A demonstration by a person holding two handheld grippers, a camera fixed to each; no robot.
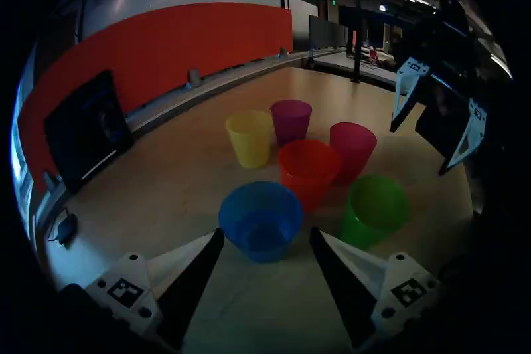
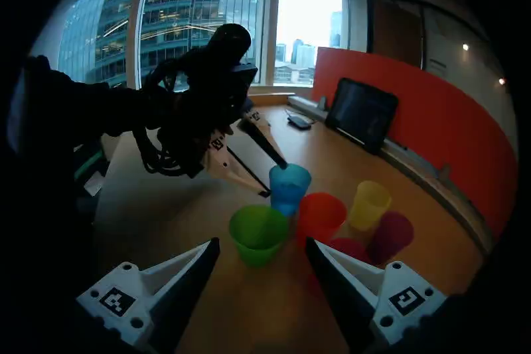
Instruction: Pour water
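Six cups on one table; left gripper and right gripper fingers apart, empty.

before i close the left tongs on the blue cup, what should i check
1. Left tongs open: ok, jaws wide apart.
2. Blue cup lined up: ok, it sits in the gap at the tips, not yet gripped.
3. Blue cup upright: ok.
4. Room for the fingers: cannot tell, the orange cup and green cup stand close beside it.
5. Water in the blue cup: cannot tell, its inside is too dark.
6. Right tongs ready: ok, open and facing the green cup.
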